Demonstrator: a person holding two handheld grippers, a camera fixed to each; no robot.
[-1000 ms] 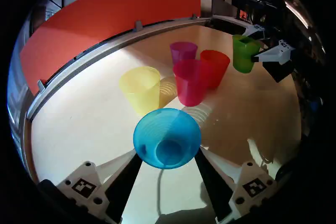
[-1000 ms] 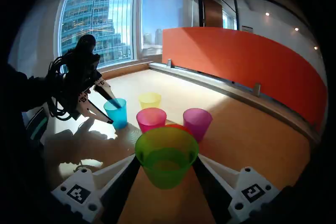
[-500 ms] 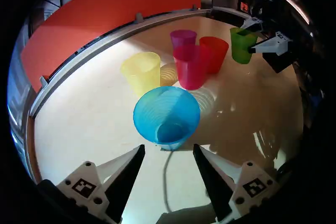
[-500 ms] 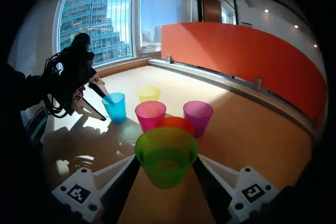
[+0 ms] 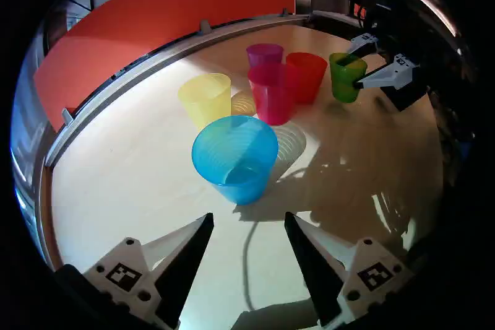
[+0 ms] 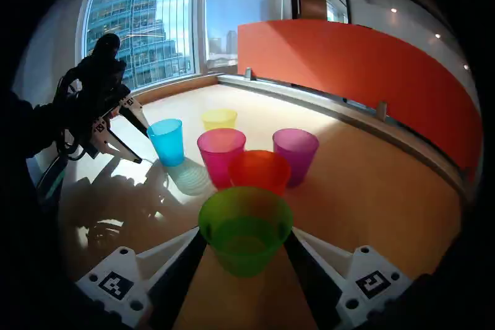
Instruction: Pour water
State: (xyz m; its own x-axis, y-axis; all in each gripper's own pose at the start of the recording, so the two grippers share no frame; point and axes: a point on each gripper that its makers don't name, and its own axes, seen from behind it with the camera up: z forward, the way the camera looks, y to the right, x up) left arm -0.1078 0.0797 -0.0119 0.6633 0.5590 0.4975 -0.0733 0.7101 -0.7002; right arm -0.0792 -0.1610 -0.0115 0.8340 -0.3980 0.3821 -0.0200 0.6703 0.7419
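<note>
- On the pale table (image 5: 117, 200), the blue cup (image 5: 235, 160) stood upright just ahead of the left gripper (image 5: 247, 217), clear of both fingers.
- Left gripper's fingers were spread wide and gripped nothing; the right gripper view showed the same, with the left gripper (image 6: 144, 147) held by a dark-sleeved hand (image 6: 86, 110) and its tips just short of the blue cup (image 6: 167, 141).
- Right gripper (image 6: 245, 234) was closed on the green cup (image 6: 245, 256), one finger pressing each side below the rim, the cup upright.
- From the left gripper view, the green cup (image 5: 345, 76) sat in the right gripper (image 5: 362, 73) at the far right of the group, beside the red cup (image 5: 305, 76); whether it touched the table could not be told.
- Between the two grippers stood the yellow cup (image 5: 205, 99), pink cup (image 5: 271, 91), purple cup (image 5: 265, 54) and red cup, close together, the pink one just in front of the purple and red.
- Whether either task cup held water could not be told.
- Writing: each near finger carried a black-and-white square marker (image 5: 120, 275), a coded pattern with no words; the markings on the far right gripper were too small to read.
- Behind the table ran an orange panel (image 5: 154, 20); a window (image 6: 142, 26) showed tall buildings.
</note>
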